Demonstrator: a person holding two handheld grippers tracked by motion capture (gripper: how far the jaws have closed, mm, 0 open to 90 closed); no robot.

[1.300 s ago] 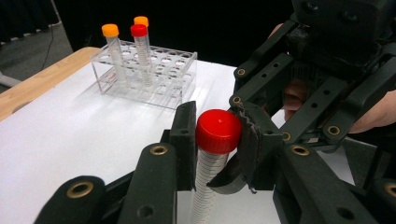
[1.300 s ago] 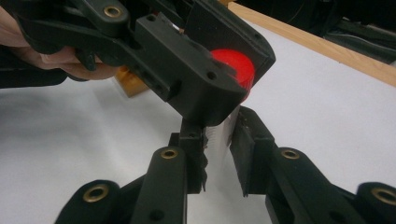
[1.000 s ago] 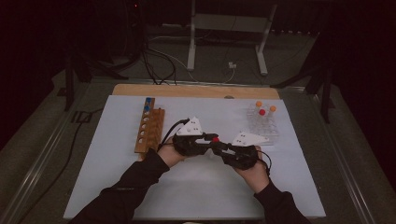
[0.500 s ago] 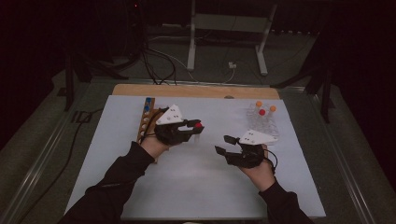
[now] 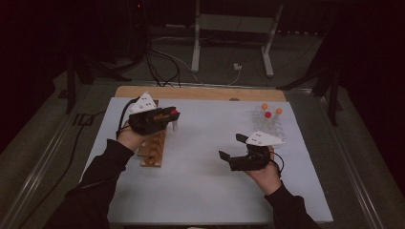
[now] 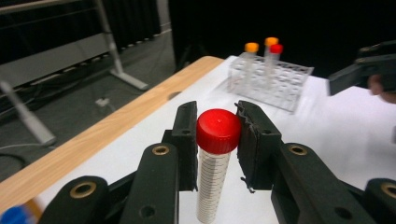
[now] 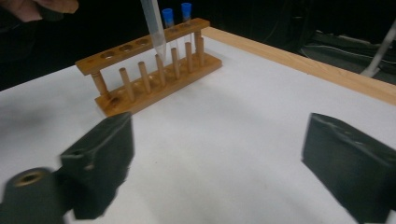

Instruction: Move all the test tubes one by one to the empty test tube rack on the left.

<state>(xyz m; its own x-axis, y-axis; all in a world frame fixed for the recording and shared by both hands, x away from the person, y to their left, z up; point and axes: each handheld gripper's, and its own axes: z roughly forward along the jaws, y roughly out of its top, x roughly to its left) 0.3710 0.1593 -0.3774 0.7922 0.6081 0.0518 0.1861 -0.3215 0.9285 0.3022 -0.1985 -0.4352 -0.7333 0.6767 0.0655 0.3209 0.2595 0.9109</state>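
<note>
My left gripper (image 5: 168, 116) is shut on a clear tube with a red cap (image 5: 174, 113), held upright just under the cap (image 6: 218, 130). In the right gripper view the tube's pointed tip (image 7: 156, 39) hangs above the wooden rack (image 7: 154, 70), over its middle holes. The wooden rack (image 5: 154, 149) lies at the table's left, under my left hand. My right gripper (image 5: 230, 146) hovers right of centre; its jaws have just been opening and nothing is between them (image 7: 224, 158).
Two blue-capped tubes (image 7: 176, 13) stand at the wooden rack's far end. A clear plastic rack (image 5: 270, 123) at the back right holds two orange-capped tubes and a red-capped one (image 6: 275, 49). A wooden strip (image 5: 200, 93) runs along the table's far edge.
The two grippers met mid-table around the red-capped tube. The right gripper opened and let go, and my left gripper carried the tube left and up to the wooden rack.
</note>
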